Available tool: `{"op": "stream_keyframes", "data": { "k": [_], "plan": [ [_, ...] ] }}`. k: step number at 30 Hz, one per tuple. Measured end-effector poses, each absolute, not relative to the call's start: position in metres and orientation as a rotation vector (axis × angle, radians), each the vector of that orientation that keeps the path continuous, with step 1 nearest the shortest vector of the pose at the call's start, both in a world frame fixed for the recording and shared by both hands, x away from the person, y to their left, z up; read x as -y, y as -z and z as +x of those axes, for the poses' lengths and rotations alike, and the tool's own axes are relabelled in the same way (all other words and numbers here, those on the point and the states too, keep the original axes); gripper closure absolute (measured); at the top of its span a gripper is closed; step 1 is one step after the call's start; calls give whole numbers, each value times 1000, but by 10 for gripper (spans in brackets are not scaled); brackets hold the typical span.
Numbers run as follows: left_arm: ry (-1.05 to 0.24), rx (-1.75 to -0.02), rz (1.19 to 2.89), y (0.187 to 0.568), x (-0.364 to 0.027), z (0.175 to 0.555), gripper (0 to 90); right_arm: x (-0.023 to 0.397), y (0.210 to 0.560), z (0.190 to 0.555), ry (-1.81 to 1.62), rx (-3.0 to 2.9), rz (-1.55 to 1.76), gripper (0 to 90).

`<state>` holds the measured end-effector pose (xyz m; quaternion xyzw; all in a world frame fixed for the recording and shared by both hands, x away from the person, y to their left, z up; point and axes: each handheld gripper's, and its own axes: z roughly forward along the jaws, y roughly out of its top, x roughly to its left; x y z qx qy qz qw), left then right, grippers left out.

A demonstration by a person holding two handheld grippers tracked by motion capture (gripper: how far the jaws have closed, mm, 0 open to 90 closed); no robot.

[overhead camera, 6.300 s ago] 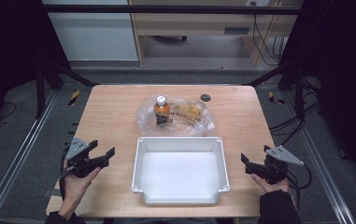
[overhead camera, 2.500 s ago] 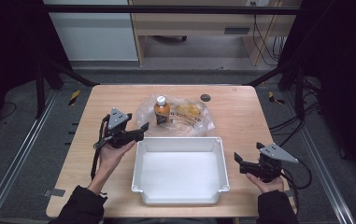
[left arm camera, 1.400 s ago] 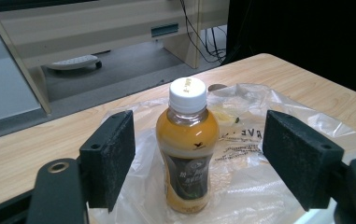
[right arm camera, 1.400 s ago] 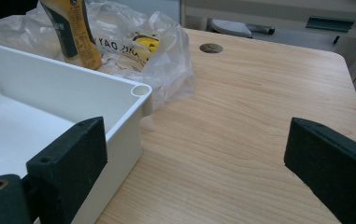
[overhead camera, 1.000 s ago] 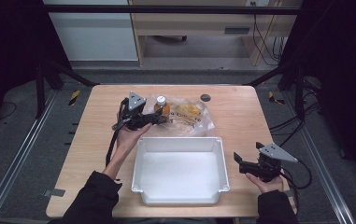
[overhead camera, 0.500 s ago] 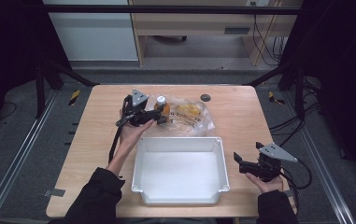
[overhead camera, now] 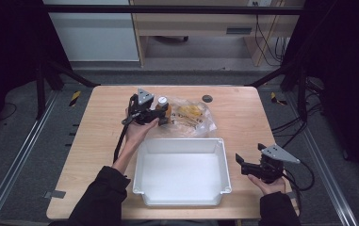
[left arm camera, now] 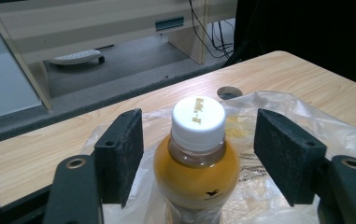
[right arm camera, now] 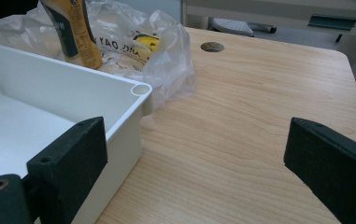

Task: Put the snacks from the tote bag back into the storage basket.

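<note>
An orange-juice bottle (left arm camera: 196, 163) with a white cap (overhead camera: 162, 100) stands upright in a crumpled clear plastic bag (overhead camera: 191, 117) at the back middle of the table. My left gripper (overhead camera: 160, 114) is open, its two black pads either side of the bottle's shoulder with gaps showing; the midpoint between its fingertips (left arm camera: 199, 154) lies on the bottle. A white empty tray (overhead camera: 182, 141) sits at the front middle. My right gripper (overhead camera: 240, 162) rests open near the tray's right wall; in its own view the gripper (right arm camera: 194, 172) straddles the tray's corner (right arm camera: 140, 91) and bare wood.
The wooden table (overhead camera: 97, 127) has a round cable hole (overhead camera: 207, 98) behind the bag. Yellow packets (overhead camera: 189, 111) lie inside the bag. Dark floor, metal frame legs and cables surround the table; a cabinet stands beyond its far edge.
My left gripper has travelled from the table's front left up to the bag and now brackets the bottle. My right gripper has stayed beside the tray.
</note>
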<state>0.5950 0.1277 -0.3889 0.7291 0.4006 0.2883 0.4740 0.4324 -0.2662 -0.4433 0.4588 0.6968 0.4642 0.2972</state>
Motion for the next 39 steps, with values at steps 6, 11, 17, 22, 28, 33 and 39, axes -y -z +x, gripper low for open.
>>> {"op": "stream_keyframes", "data": {
  "k": [6,11,17,22,28,33,39],
  "plan": [
    [-713,-981,1789,394,-128,600,384,266,444,433,-1230,-1854,1220,65],
    [-709,-979,1788,396,-125,602,419,266,444,433,-1231,-1854,1220,65],
    [-721,-967,1784,399,-123,604,464,266,444,433,-1233,-1854,1221,65],
    [-707,-965,1776,402,-122,607,506,266,444,433,-1235,-1855,1221,65],
    [-714,-953,1774,404,-118,608,557,266,444,433,-1234,-1858,1224,65],
    [-695,-959,1758,405,-119,610,579,266,444,433,-1233,-1858,1224,65],
    [-693,-966,1758,404,-118,610,586,266,444,433,-1235,-1859,1225,66]
  ]
}}
